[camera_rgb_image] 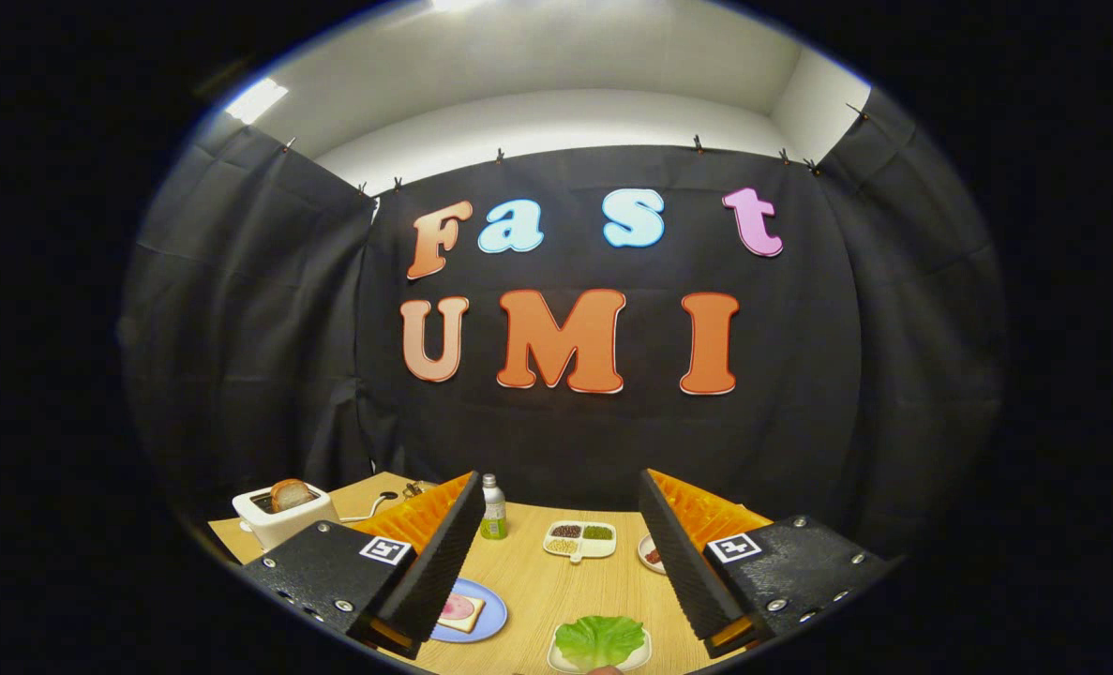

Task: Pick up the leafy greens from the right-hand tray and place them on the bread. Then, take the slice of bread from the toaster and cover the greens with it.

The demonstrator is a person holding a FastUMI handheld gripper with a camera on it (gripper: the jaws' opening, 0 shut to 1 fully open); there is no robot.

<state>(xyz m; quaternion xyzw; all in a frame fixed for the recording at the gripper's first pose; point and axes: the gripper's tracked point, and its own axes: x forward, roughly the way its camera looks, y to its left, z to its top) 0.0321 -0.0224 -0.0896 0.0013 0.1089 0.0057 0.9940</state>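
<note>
The claw [556,553] hangs above the light wooden table [556,591] with its two black ridged fingers [443,553] spread wide, holding nothing. Between them, near their base, the green lettuce leaf [600,639] lies on a small white tray [565,662]. By the left finger, a bread slice with pink ham [460,610] sits on a blue round plate [492,614]. Beyond that finger, a white toaster [279,521] holds a browned bread slice [290,493].
</note>
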